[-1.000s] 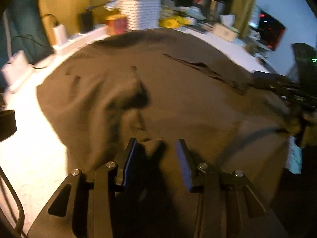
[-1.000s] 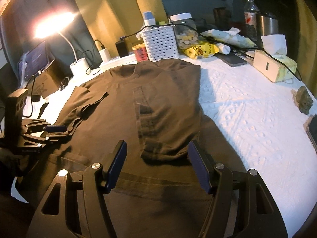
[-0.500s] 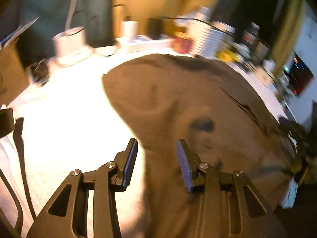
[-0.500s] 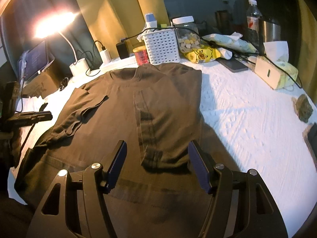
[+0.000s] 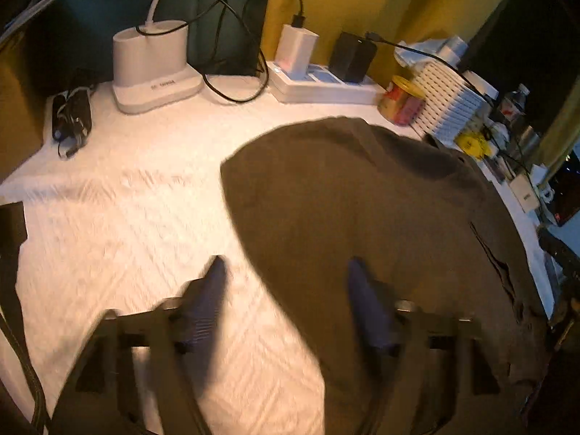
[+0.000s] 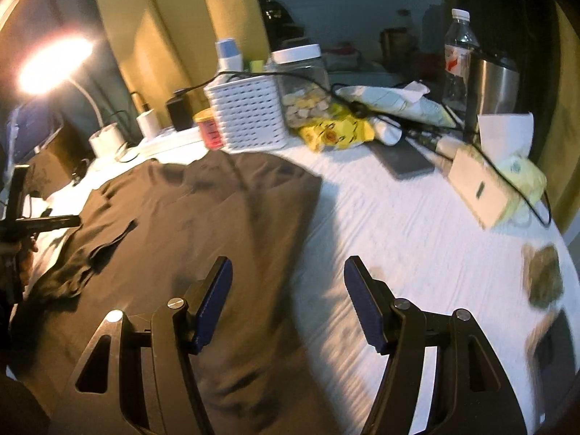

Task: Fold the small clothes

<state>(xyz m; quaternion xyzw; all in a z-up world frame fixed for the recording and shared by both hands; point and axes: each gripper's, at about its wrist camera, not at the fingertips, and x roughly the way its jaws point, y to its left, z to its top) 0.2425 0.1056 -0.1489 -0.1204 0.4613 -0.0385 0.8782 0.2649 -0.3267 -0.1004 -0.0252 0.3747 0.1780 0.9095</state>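
- One dark shirt (image 6: 203, 224) on the white table cover (image 6: 398, 239).
- Two grippers: left gripper (image 5: 286, 282), right gripper (image 6: 288, 282).
- One white basket (image 6: 248, 110).
- One clear plastic bottle (image 6: 457, 41).
- One steel tumbler (image 6: 491, 85).
- One tissue box (image 6: 482, 188).
- One lit lamp (image 6: 50, 63).
- One lidded clear jar (image 6: 302, 83).

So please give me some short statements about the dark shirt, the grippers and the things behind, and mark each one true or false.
1. The dark brown cloth shirt lies on the white quilted cover. True.
2. The right gripper is closed on the shirt. False: it is open, holding nothing.
3. The left gripper holds a sleeve. False: its jaws have just been opening and nothing is between them.
4. A white slotted plastic basket stands behind the shirt. True.
5. The clear plastic bottle lies flat. False: it stands upright.
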